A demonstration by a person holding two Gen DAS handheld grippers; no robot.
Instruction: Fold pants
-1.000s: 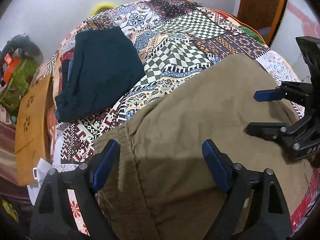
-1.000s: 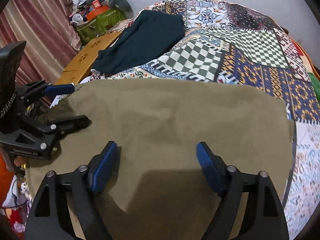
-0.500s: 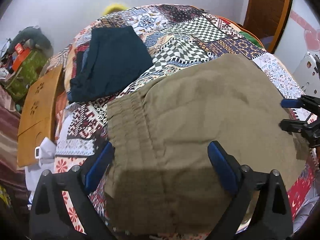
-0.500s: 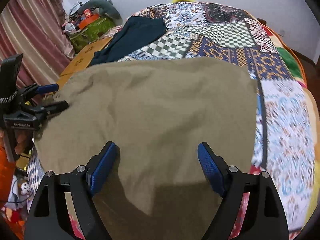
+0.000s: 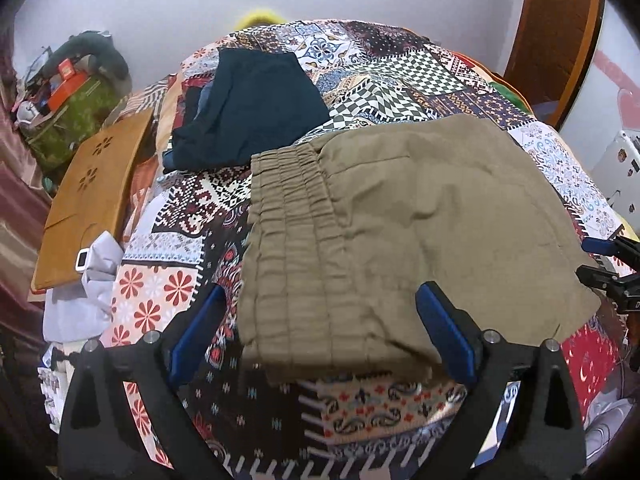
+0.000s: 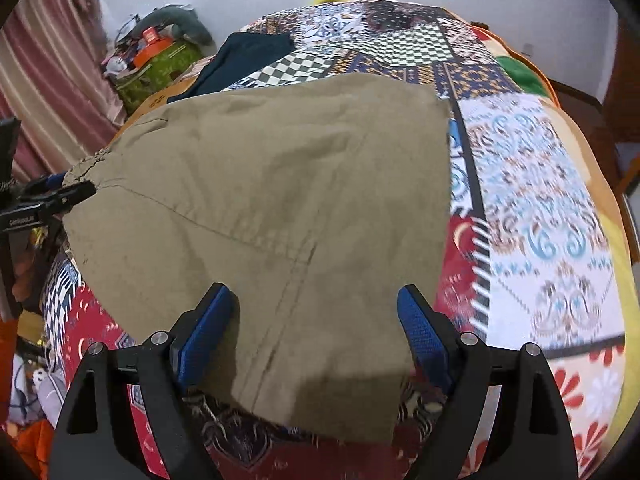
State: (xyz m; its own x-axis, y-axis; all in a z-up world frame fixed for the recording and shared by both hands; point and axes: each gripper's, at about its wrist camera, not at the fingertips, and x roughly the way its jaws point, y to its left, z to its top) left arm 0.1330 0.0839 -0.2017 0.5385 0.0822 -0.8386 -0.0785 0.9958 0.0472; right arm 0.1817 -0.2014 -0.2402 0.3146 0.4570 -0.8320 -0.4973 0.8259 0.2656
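Two grippers up, both with jaws spread and nothing pinched. I see my left gripper [image 5: 320, 334] hovering over the near waistband corner of the olive pants [image 5: 400, 232]; its blue pads [image 5: 444, 332] stand wide on either side of the cloth's near edge, clear of the fabric. My right gripper [image 6: 314, 328] hangs over the opposite near end of the olive pants [image 6: 280, 200], pads wide too, no pinch. Pants lie folded flat on the patchwork bedspread [image 5: 400, 68], elastic waistband [image 5: 288, 208] toward the left-gripper side. Navy folded garment [image 5: 252, 108] sits beyond the pants on the bedspread, just past the waistband, not touching as far as I can tell. Wooden board [image 5: 92, 196] lies off the bedspread edge on the waistband side of the pants, with a white cloth [image 5: 88, 284] by its near corner. Green bag [image 5: 72, 116] with clutter sits past the board, by the wall.
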